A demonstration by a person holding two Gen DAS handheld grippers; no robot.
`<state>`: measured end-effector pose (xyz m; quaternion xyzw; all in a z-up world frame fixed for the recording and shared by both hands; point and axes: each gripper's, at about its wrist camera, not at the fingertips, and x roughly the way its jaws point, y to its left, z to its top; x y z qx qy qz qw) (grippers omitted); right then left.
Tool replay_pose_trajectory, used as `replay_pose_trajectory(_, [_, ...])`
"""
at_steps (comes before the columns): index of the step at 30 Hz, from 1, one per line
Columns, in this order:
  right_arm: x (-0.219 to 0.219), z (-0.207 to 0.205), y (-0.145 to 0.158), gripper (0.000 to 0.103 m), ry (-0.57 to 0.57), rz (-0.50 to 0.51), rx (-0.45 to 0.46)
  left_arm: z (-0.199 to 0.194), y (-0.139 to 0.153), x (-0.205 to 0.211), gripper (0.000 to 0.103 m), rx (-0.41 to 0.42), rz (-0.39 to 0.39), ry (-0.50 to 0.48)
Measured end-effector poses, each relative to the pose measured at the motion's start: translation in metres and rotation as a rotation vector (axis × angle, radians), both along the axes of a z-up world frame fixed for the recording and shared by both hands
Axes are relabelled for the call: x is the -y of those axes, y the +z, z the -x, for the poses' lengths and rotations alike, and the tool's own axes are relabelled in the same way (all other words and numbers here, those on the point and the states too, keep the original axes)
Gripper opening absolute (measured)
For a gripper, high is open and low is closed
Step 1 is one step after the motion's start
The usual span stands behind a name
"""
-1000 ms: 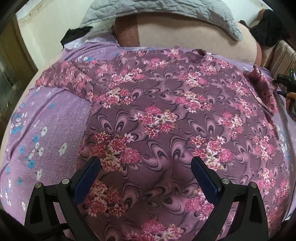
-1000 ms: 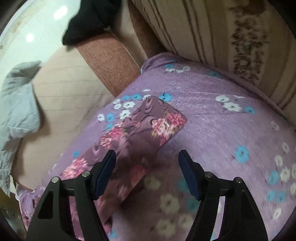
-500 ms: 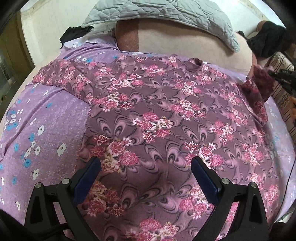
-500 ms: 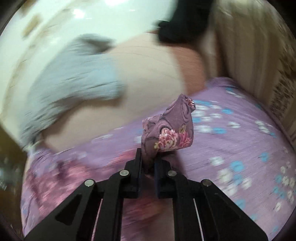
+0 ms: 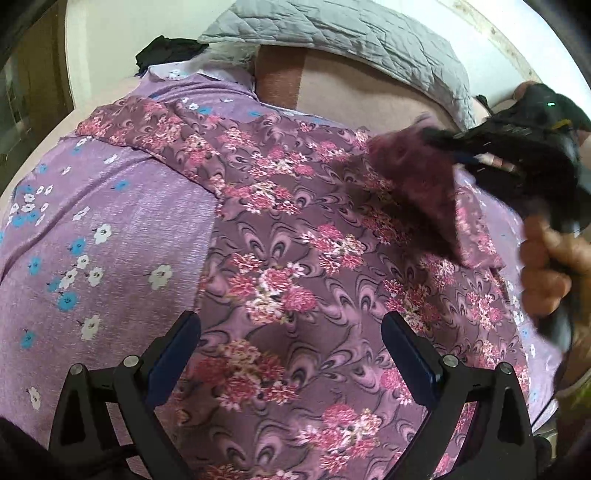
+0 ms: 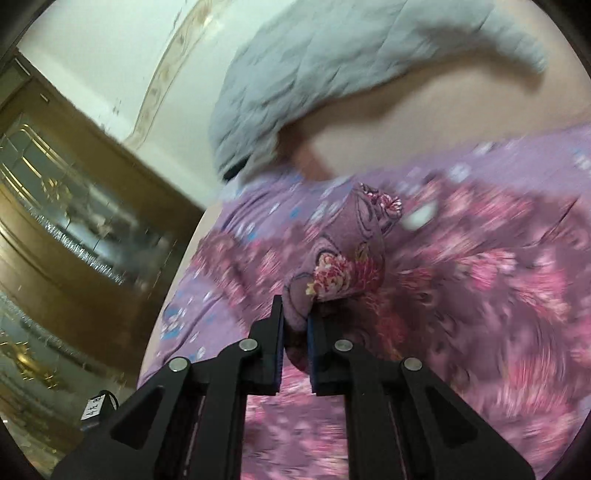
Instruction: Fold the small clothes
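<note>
Between the closed pads of the right hand-held gripper (image 6: pixel 295 328) a sleeve (image 6: pixel 343 266) of the floral garment (image 5: pixel 295 258) hangs limp, lifted over its body on the bed. Thin, light cloth, probably best pinched at hems; the left hand-held gripper (image 5: pixel 291 354) hovers wide open above it, empty.

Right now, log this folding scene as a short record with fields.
Garment: floral purple top, spread flat on the lilac flowered sheet
Right gripper: jaws shut on the sleeve, lifted over the body of the top
Left gripper: jaws open, above the lower part of the top, holding nothing
Behind: grey quilted blanket draped on a beige cushion
Fold state: sleeve raised, not yet laid down
</note>
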<state>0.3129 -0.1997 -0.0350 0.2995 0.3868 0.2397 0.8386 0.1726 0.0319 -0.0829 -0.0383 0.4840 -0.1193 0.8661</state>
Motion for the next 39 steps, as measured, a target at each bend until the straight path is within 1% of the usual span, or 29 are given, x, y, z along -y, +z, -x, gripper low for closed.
replay_pose_trajectory(4, [-0.026, -0.015, -0.024, 0.012, 0.04, 0.01, -0.049, -0.005, -0.001, -0.006, 0.099, -0.001, 0.027, 0.0])
replay_pose_trajectory(7, [-0.032, -0.019, -0.046, 0.02, 0.053, -0.006, -0.107, -0.014, -0.006, -0.003, 0.099, 0.001, 0.028, -0.006])
replay_pose_trajectory(8, [-0.036, -0.021, -0.051, 0.029, 0.06, -0.016, -0.121, -0.017, -0.008, 0.0, 0.099, 0.0, 0.026, -0.011])
replay_pose_trajectory(9, [-0.037, -0.022, -0.056, 0.043, 0.069, -0.034, -0.13, -0.022, -0.011, 0.003, 0.099, -0.003, 0.026, -0.015])
replay_pose_trajectory(10, [-0.035, -0.022, -0.06, 0.051, 0.07, -0.045, -0.131, -0.027, -0.013, 0.007, 0.099, -0.007, 0.029, -0.019])
replay_pose_trajectory(11, [-0.033, -0.02, -0.062, 0.065, 0.071, -0.053, -0.131, -0.033, -0.016, 0.012, 0.099, -0.012, 0.036, -0.026])
replay_pose_trajectory(12, [-0.032, -0.019, -0.063, 0.07, 0.074, -0.07, -0.128, -0.04, -0.019, 0.018, 0.099, -0.016, 0.046, -0.034])
replay_pose_trajectory(16, [-0.011, -0.008, -0.057, 0.07, 0.048, -0.121, -0.097, -0.071, -0.033, 0.042, 0.099, -0.036, 0.075, -0.045])
replay_pose_trajectory(19, [0.018, 0.01, -0.05, 0.07, -0.012, -0.128, -0.073, -0.1, -0.047, 0.063, 0.099, -0.056, 0.053, -0.051])
replay_pose_trajectory(21, [0.042, 0.026, -0.048, 0.07, -0.052, -0.138, -0.061, -0.115, -0.054, 0.067, 0.099, -0.058, 0.026, -0.027])
replay_pose_trajectory(23, [0.061, 0.039, -0.047, 0.07, -0.087, -0.133, -0.056, -0.128, -0.058, 0.066, 0.097, -0.057, 0.044, -0.001])
replay_pose_trajectory(24, [0.071, 0.045, -0.047, 0.07, -0.108, -0.118, -0.05, -0.132, -0.058, 0.063, 0.095, -0.052, 0.057, 0.011])
replay_pose_trajectory(25, [0.079, 0.051, -0.048, 0.07, -0.126, -0.1, -0.047, -0.135, -0.058, 0.06, 0.093, -0.042, 0.069, 0.021])
replay_pose_trajectory(26, [0.09, 0.057, -0.048, 0.07, -0.156, -0.073, -0.047, -0.136, -0.057, 0.058, 0.086, -0.031, 0.079, 0.026])
replay_pose_trajectory(27, [0.098, 0.061, -0.049, 0.07, -0.175, -0.063, -0.045, -0.137, -0.056, 0.057, 0.072, -0.017, 0.088, 0.024])
replay_pose_trajectory(28, [0.108, 0.067, -0.05, 0.07, -0.201, -0.054, -0.041, -0.136, -0.056, 0.057, 0.061, -0.001, 0.083, 0.017])
replay_pose_trajectory(29, [0.117, 0.072, -0.051, 0.07, -0.228, -0.045, -0.039, -0.136, -0.057, 0.059, 0.03, 0.008, 0.073, -0.006])
replay_pose_trajectory(30, [0.124, 0.075, -0.053, 0.07, -0.249, -0.039, -0.039, -0.137, -0.058, 0.063, 0.008, -0.002, 0.067, -0.039])
replay_pose_trajectory(31, [0.133, 0.078, -0.055, 0.07, -0.278, -0.033, -0.041, -0.135, -0.053, 0.065, 0.008, 0.001, 0.069, -0.062])
replay_pose_trajectory(32, [0.14, 0.081, -0.057, 0.07, -0.299, -0.028, -0.045, -0.133, -0.043, 0.065, 0.008, 0.043, 0.059, -0.065])
replay_pose_trajectory(34, [0.158, 0.086, -0.064, 0.07, -0.359, -0.012, -0.06, -0.127, -0.018, 0.062, 0.008, 0.162, 0.036, -0.071])
replay_pose_trajectory(35, [0.167, 0.089, -0.066, 0.07, -0.382, 0.0, -0.066, -0.127, -0.013, 0.061, 0.008, 0.188, 0.02, -0.064])
replay_pose_trajectory(37, [0.182, 0.092, -0.071, 0.07, -0.428, 0.044, -0.085, -0.137, -0.02, 0.061, 0.008, 0.157, -0.016, -0.073])
replay_pose_trajectory(39, [0.193, 0.088, -0.078, 0.07, -0.464, 0.087, -0.109, -0.141, -0.034, 0.063, 0.008, 0.131, -0.068, -0.085])
